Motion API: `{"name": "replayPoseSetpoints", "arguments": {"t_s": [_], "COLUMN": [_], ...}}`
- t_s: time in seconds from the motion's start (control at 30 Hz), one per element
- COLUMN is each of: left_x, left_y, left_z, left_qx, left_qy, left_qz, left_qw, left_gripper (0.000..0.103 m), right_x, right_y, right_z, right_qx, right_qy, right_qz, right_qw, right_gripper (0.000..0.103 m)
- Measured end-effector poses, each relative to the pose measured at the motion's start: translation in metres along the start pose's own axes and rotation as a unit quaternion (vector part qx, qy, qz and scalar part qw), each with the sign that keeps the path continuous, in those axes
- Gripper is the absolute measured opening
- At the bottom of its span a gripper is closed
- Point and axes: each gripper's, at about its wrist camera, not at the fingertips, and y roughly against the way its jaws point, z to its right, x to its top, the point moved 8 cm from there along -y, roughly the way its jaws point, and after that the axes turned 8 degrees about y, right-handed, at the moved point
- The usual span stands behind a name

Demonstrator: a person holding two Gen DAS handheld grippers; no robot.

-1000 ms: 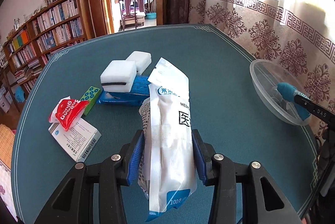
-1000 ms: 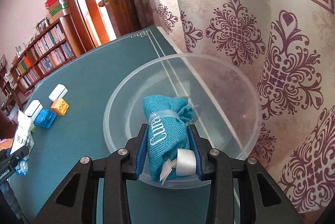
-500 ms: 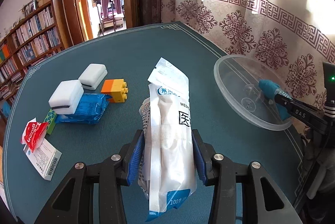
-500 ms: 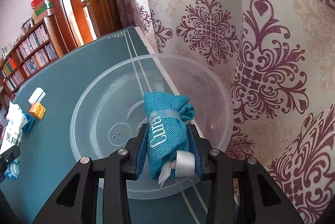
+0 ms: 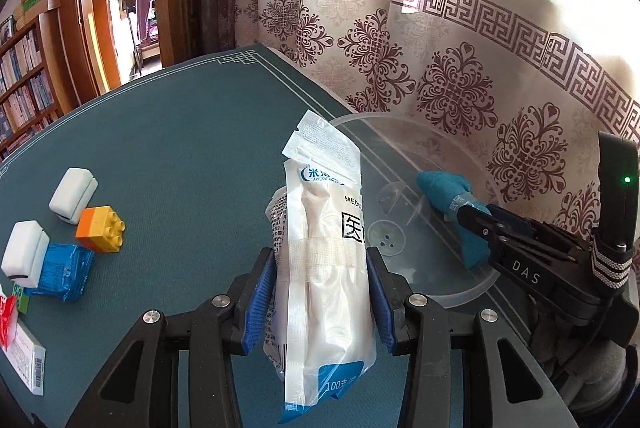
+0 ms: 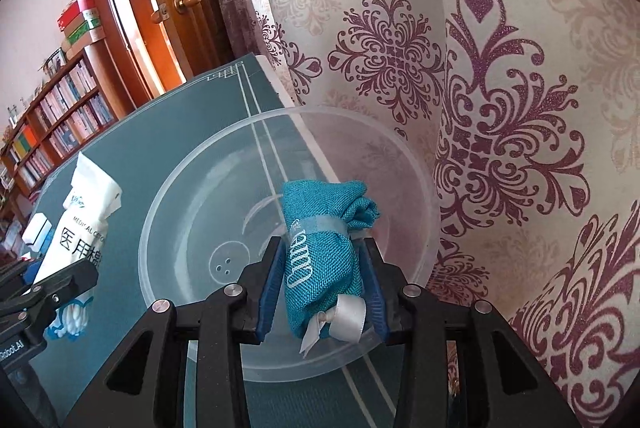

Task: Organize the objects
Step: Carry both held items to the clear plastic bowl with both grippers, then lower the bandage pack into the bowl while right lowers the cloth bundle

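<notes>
Here, from my left wrist view, my left gripper [image 5: 322,302] is clamped on a tall white plastic packet of cotton swabs [image 5: 324,268], its blue pads pressing both sides, the packet standing upright between them. Beyond it and to the right sits a clear plastic bowl [image 5: 452,294] on the teal table [image 5: 180,148]. My right gripper [image 5: 476,228] reaches into the bowl from the right, closed on a teal cloth pouch [image 5: 444,188]. Off to the left of my left gripper lie two white sponges [image 5: 72,194], an orange and yellow toy brick [image 5: 100,230], a blue wrapped pack [image 5: 62,270] and a white box with a barcode [image 5: 24,358]

Next, from my right wrist view, my right gripper [image 6: 324,286] holds the teal cloth pouch [image 6: 320,248] between its blue pads, nearly fully closed, a white ribbon tag hanging at the near end. The pouch is inside the clear plastic bowl [image 6: 180,188], low over its floor; whether it touches I cannot tell. To the left, just outside the rim, is the packet of cotton swabs [image 6: 82,224] in my left gripper [image 6: 48,292]. A patterned curtain [image 6: 500,108] hangs just beyond the bowl
</notes>
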Motion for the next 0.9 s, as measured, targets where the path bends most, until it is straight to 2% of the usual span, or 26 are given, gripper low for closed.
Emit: {"name": "replayPoseSetpoints", "arguments": {"t_s": [0.43, 0.5, 0.57, 0.9], "left_x": [0.025, 0.028, 0.029, 0.027], "left_y": [-0.041, -0.043, -0.04, -0.019], "left_z": [0.032, 0.033, 0.029, 0.005], "left_qx": [-0.048, -0.057, -0.055, -0.036], "left_qy": [0.009, 0.014, 0.019, 0.035], "left_qz": [-0.01, -0.012, -0.002, 0.027], "left_qw": [0.9988, 0.9982, 0.9983, 0.9984], "left_gripper": [0.049, 0.068, 0.074, 0.083], "right_x": [-0.002, -0.002, -0.002, -0.006], "right_y": [-0.002, -0.002, -0.004, -0.006], "right_z": [-0.002, -0.002, -0.003, -0.006], "right_qx": [0.007, 0.008, 0.012, 0.013], "right_qy": [-0.002, -0.001, -0.002, 0.002], "right_qz": [-0.003, -0.004, -0.005, -0.005], "right_qw": [1.0, 1.0, 1.0, 1.0], "right_gripper": [0.04, 0.04, 0.04, 0.04]}}
